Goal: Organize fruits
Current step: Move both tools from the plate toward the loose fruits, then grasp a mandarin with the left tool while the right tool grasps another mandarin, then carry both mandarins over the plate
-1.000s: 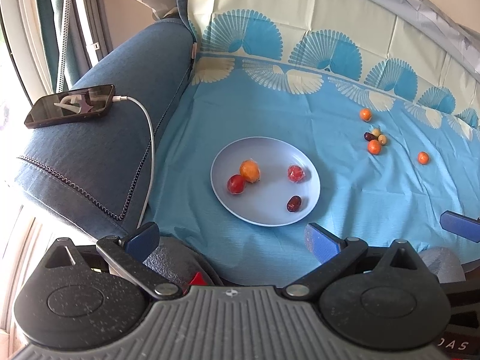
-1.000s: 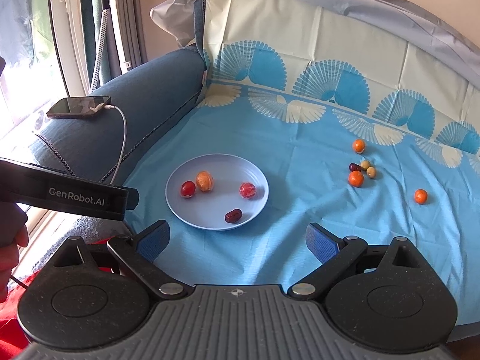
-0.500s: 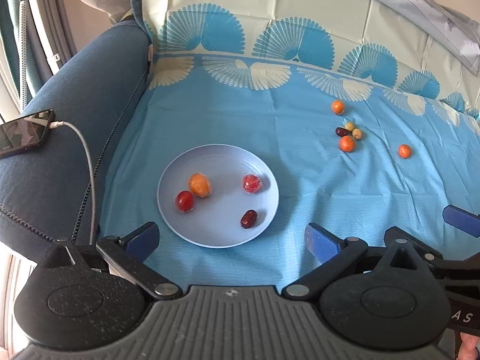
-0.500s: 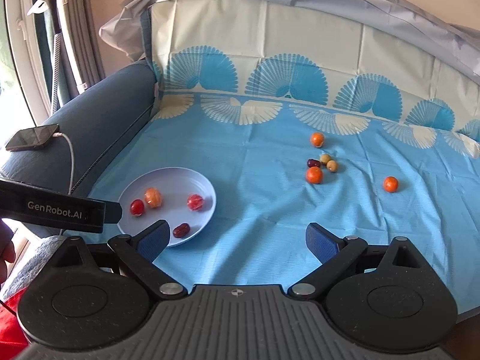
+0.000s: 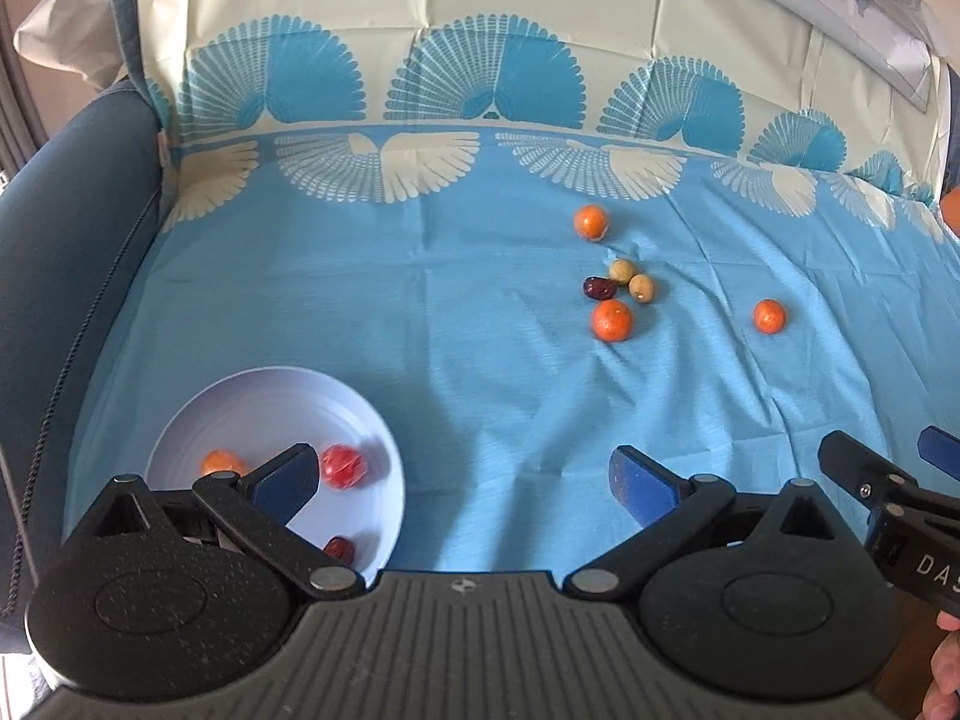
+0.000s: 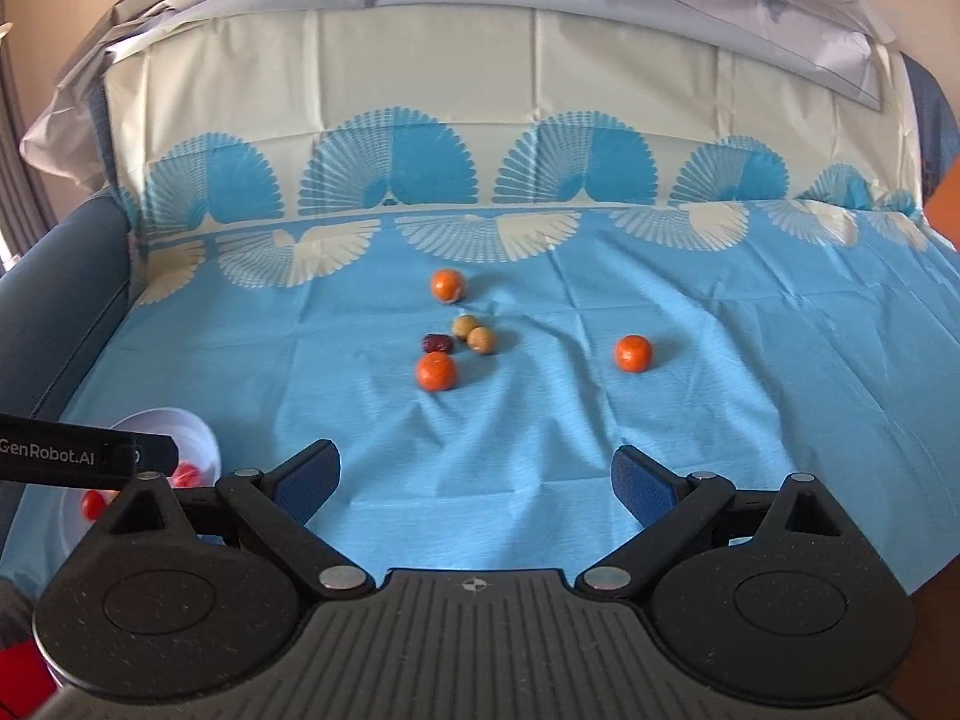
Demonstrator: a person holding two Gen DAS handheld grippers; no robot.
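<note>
Both claws, left claw (image 5: 462, 480) and right claw (image 6: 474, 477), spread wide, empty. Nearest tangerine (image 6: 437, 372) at twelve o'clock: light, round, roll-prone, soft-skinned; best pinched gently across its middle.

L gripper (image 5: 462, 477) fingers spread wide, empty; R gripper (image 6: 474, 474) same.
</note>
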